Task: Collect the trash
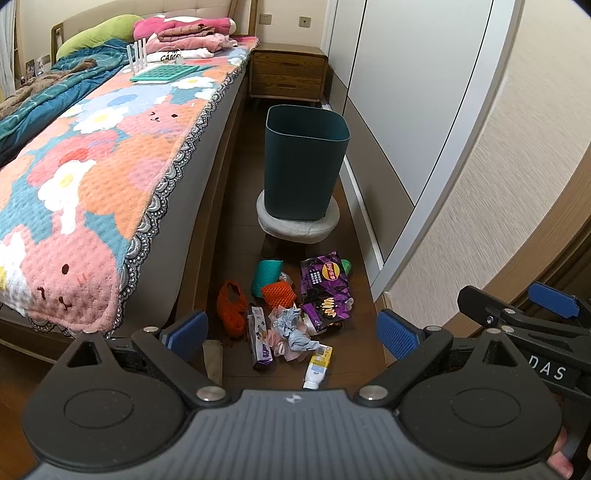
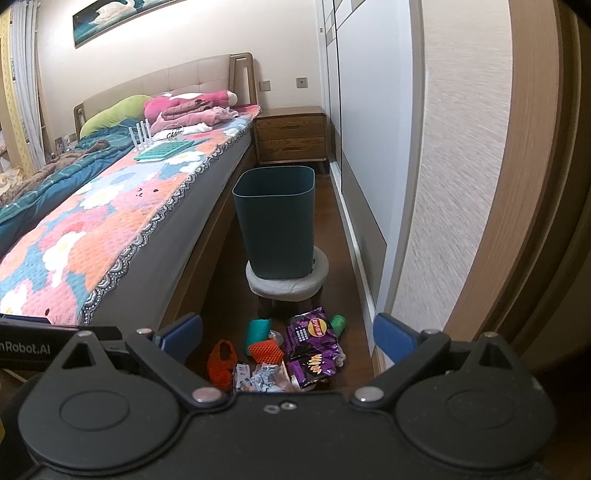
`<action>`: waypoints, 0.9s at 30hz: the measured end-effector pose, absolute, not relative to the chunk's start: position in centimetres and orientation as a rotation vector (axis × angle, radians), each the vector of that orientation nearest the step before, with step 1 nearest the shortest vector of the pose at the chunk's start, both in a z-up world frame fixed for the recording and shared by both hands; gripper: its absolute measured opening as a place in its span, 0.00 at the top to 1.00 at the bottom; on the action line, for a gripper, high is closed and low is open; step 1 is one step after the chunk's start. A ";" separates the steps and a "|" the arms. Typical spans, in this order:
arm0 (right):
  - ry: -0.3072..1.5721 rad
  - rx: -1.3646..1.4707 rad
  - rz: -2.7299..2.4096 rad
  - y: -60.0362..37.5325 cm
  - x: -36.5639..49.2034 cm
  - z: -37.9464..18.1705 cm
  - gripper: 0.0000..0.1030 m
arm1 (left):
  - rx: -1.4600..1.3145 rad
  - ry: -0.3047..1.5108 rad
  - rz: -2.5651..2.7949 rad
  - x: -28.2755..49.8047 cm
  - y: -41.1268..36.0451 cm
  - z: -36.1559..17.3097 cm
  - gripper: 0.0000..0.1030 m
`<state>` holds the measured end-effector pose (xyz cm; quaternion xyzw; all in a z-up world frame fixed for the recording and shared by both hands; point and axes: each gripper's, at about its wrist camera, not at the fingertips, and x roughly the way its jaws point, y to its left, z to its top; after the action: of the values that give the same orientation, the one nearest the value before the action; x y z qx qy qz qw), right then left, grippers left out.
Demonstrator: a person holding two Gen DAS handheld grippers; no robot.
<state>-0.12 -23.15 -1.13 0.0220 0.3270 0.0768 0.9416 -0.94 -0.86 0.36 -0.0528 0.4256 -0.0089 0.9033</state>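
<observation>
The trash pile (image 1: 291,317) was seen on the floor beside the bed, just below and ahead of both spread, empty hand-held grippers (left (image 1: 291,332), right (image 2: 288,338)), with the bin (image 1: 306,158) raised on a stool beyond it.

**Soft indoor light, strong fisheye bend, mostly sharp**

Both wrist views are evenly and moderately lit by warm room light with no hard beam. The far wall (image 2: 177,51) is brightest, and the framed picture (image 2: 110,18) on it carries a pale glare. The floor (image 1: 236,206) between bed and wardrobe (image 1: 406,92) is dimmer, with soft shadow beneath the stool (image 1: 295,229). Straight edges bow sharply toward the frame borders, and the corners fall black. The textured wall (image 2: 461,184) on the right looks streaked and smeared. Near black gripper bodies show little detail.
</observation>
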 end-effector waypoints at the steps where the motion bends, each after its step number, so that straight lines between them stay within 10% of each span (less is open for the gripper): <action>1: 0.667 0.045 0.157 -23.1 -0.1 -1.1 0.04 | -0.109 0.879 -0.019 -0.9 -0.9 0.4 0.04; 27: 0.675 0.050 0.167 -23.3 0.1 -1.0 0.04 | -0.116 0.883 -0.022 -0.5 -0.9 0.4 0.04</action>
<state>0.14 -23.27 -1.04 0.0246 0.3309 0.0817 0.9398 -0.51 -0.90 0.37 -0.0561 0.4272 -0.0107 0.9023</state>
